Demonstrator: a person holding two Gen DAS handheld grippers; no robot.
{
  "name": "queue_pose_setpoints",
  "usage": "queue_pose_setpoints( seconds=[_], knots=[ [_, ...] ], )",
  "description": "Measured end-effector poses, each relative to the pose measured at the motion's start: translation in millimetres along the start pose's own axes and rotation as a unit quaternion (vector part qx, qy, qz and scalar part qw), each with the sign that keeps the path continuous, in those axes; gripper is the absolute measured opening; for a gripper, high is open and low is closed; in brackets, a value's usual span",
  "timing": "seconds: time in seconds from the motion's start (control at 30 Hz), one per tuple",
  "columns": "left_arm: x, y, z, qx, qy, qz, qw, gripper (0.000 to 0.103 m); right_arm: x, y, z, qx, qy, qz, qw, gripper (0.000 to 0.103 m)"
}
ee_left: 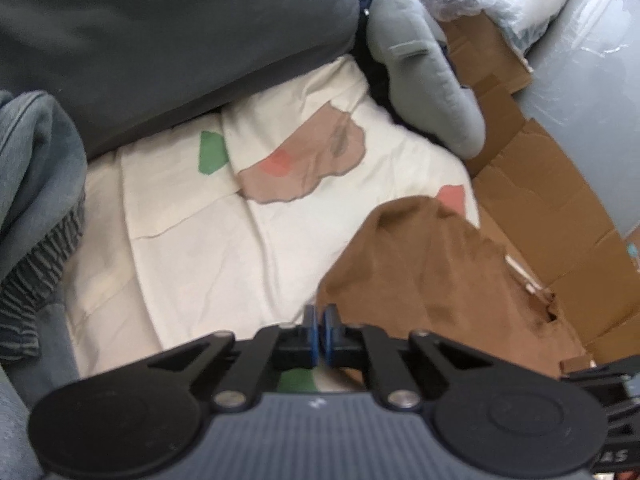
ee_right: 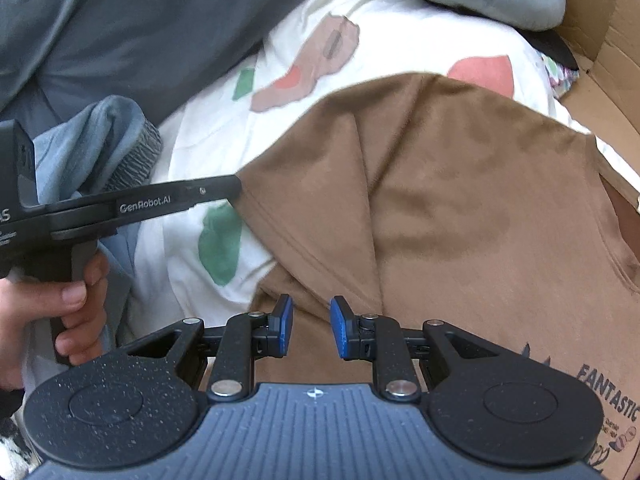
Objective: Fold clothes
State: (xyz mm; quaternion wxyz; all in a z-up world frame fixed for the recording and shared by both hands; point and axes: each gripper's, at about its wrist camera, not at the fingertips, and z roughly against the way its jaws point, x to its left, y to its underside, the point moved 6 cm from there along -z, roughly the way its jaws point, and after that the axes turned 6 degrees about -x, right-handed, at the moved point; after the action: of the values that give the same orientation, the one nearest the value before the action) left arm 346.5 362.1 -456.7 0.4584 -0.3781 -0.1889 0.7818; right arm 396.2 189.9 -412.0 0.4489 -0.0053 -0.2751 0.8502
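A brown T-shirt [ee_left: 420, 280] [ee_right: 460, 200] with a "FANTASTIC" print lies spread on a cream quilt [ee_left: 200, 240] [ee_right: 208, 140], one side folded over itself. My left gripper [ee_left: 320, 320] is shut, its blue pads pinching the shirt's left edge. In the right wrist view, the left gripper [ee_right: 236, 184] reaches in from the left and meets the cloth at a drawn-out point. My right gripper [ee_right: 312, 324] hovers over the near part of the shirt. It is open, with only flat brown cloth showing beyond its pads.
A blue-grey garment [ee_left: 32, 160] [ee_right: 92, 144] is heaped at the left. Dark grey bedding [ee_left: 160, 40] lies behind the quilt. A grey plush cushion [ee_left: 424, 80] and flattened cardboard [ee_left: 540, 200] border the right. A hand [ee_right: 72, 304] holds the left gripper's handle.
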Motion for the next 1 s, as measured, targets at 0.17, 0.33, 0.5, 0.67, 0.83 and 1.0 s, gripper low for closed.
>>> queue_pose_setpoints(
  seconds=[0.17,0.33,0.5,0.67,0.83,1.0],
  knots=[
    [-12.8,-7.4,12.9,0.005,0.015,-0.002,0.9999,0.003,12.9,-11.8,2.2,-0.035,-0.005,0.015,0.999,0.041],
    [-21.8,-14.3,18.7,0.016,0.036,0.013,0.9992,0.003,24.7,-21.8,2.5,-0.060,-0.019,0.023,0.998,0.044],
    [-31.3,-23.3,26.0,0.022,0.069,0.046,0.9963,0.003,35.1,-25.5,-0.8,-0.075,-0.017,0.038,0.996,0.044],
    [-38.0,-33.2,23.4,0.033,0.101,0.090,0.9903,0.003,31.5,-27.7,-1.6,-0.111,-0.009,0.026,0.993,0.045],
    [-52.3,-39.0,19.4,0.037,0.123,0.106,0.9860,0.003,24.9,-32.9,0.0,-0.143,0.027,0.055,0.988,0.045],
    [-71.4,-39.4,13.0,0.045,0.142,0.103,0.9835,0.003,19.5,-40.8,-2.1,-0.150,0.049,0.076,0.985,0.026]
  ],
)
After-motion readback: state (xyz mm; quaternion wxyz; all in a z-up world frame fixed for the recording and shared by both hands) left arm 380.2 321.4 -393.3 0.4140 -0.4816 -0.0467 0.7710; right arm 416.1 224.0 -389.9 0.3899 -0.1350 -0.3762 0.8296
